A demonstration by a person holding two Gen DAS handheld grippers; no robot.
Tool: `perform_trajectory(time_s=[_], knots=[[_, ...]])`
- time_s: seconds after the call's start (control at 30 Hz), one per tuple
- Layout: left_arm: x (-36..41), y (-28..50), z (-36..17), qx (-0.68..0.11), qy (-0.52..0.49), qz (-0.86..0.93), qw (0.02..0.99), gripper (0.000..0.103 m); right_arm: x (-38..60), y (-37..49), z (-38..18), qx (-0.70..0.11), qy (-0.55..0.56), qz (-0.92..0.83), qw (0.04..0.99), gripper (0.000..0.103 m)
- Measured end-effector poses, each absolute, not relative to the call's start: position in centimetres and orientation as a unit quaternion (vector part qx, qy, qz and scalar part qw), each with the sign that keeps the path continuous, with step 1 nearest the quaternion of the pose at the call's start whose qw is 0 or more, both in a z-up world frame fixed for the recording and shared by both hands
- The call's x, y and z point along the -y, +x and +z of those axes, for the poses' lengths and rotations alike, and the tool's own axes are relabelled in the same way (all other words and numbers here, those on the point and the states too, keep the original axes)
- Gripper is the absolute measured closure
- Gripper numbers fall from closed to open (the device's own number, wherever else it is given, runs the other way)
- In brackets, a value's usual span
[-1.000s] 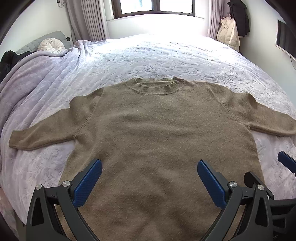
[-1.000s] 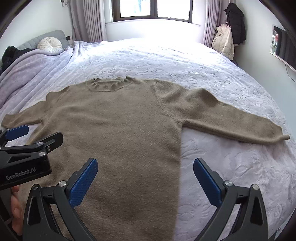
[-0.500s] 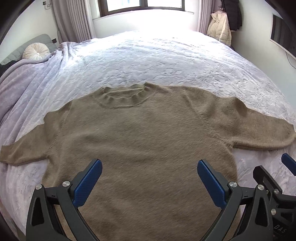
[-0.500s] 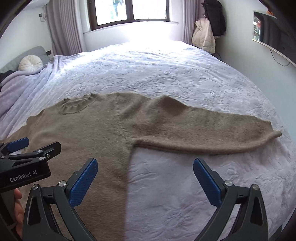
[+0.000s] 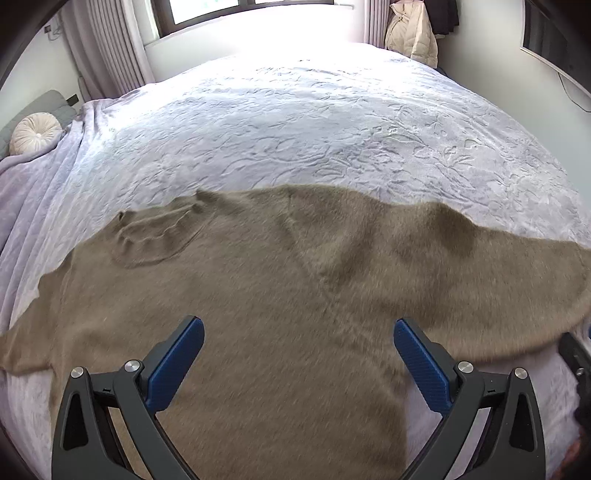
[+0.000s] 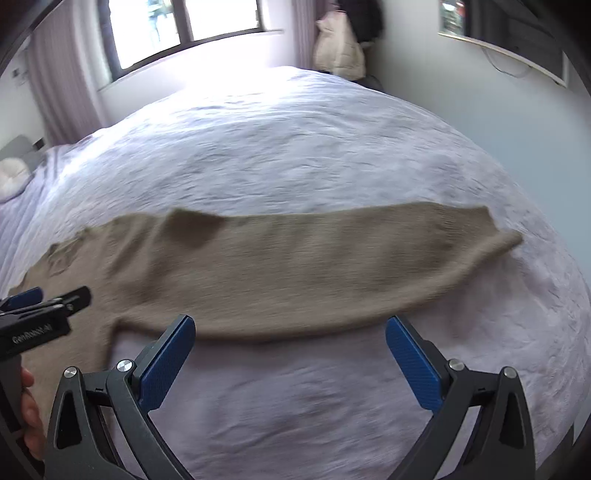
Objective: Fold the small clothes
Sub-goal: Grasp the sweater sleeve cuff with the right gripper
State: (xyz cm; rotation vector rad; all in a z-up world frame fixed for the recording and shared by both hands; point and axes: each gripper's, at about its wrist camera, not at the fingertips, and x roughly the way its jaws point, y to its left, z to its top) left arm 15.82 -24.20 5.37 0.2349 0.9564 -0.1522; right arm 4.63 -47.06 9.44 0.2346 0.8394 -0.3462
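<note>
A brown knit sweater (image 5: 280, 295) lies flat and face up on the bed, neck hole (image 5: 155, 236) at the far left. My left gripper (image 5: 298, 332) is open and empty above the sweater's body. The sweater's right sleeve (image 6: 314, 266) stretches out across the bedspread, cuff (image 6: 506, 240) to the right. My right gripper (image 6: 290, 330) is open and empty, hovering at the near edge of that sleeve. The left gripper's body (image 6: 40, 317) shows at the left edge of the right wrist view.
The bed carries a pale lilac embossed bedspread (image 5: 314, 129). A round cream cushion (image 5: 35, 133) lies at the headboard on the left. A cream jacket (image 5: 410, 33) hangs by the window. A wall shelf (image 6: 517, 62) runs along the right.
Both grippers have swung to the right. The left one now looks over the sweater's right shoulder; the right one has moved off the body to over the right sleeve. Both stay open.
</note>
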Motion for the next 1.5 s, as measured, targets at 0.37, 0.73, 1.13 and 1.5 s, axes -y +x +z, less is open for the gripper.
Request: perform_trajectory(time_s=[0.37, 0.73, 1.13, 1.5], knots=[[28.3, 21.0, 1.1, -0.513, 0.095, -0.083, 0.849, 0.0, 60.1, 2.5, 7.0, -0.392, 0.245, -0.262, 0.847, 0.0], [31.4, 19.9, 1.2, -0.488, 0.121, -0.108, 0.858, 0.0, 61.1, 5.1, 8.7, -0.353, 0.235, -0.213, 0.88, 0.092], [34.4, 18.8, 1.1, -0.491, 0.139, -0.136, 0.849, 0.0, 63.4, 1.3, 8.0, -0.354, 0.277, -0.203, 0.87, 0.042], [32.6, 19.2, 0.9, -0.504, 0.111, -0.126, 0.847, 0.0, 62.8, 5.0, 7.3, -0.364, 0.276, -0.178, 0.872, 0.097]])
